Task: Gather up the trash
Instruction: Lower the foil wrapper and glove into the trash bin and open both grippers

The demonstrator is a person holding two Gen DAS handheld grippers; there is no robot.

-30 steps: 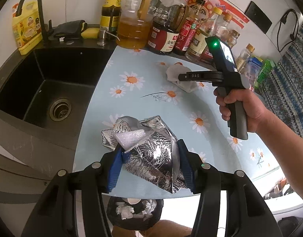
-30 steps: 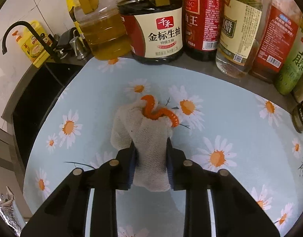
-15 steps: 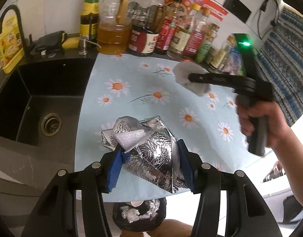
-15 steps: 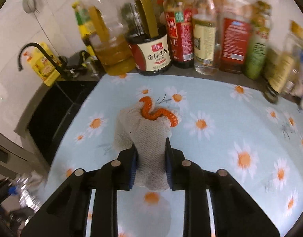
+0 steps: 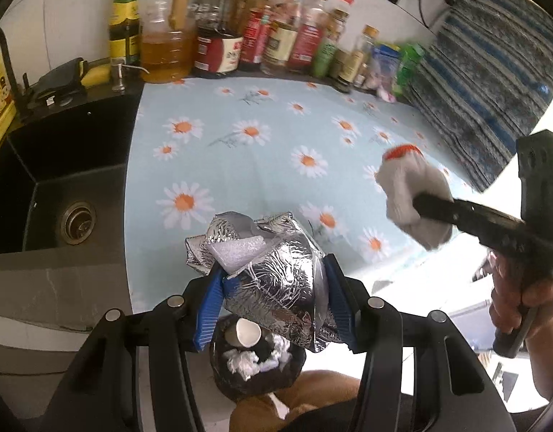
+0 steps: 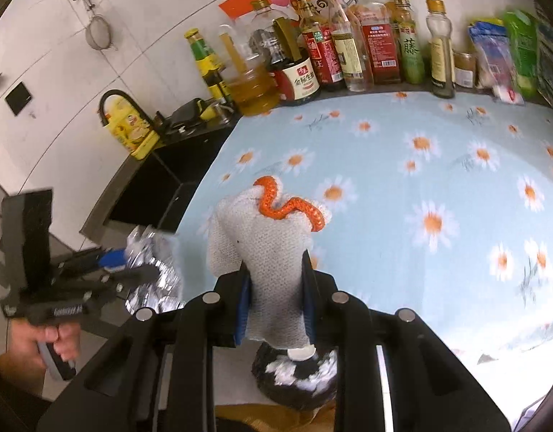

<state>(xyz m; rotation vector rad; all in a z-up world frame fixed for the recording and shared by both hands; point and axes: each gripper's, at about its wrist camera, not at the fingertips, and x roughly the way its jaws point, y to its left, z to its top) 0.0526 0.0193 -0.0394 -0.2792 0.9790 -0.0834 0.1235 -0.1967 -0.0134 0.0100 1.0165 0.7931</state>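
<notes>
Jaws clamp foil wad (image 5: 276, 273), glove (image 6: 276, 266); strainer (image 6: 99, 32) only right view.

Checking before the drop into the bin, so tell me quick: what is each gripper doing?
Left gripper: closed on the crumpled foil wrapper.
Right gripper: closed on the white knit glove.

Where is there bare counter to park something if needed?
Nearly the whole daisy cloth lies bare, between the sink and the striped fabric. Crowded: the bottle row along the wall. Below the front edge sits the trash bag.
</notes>
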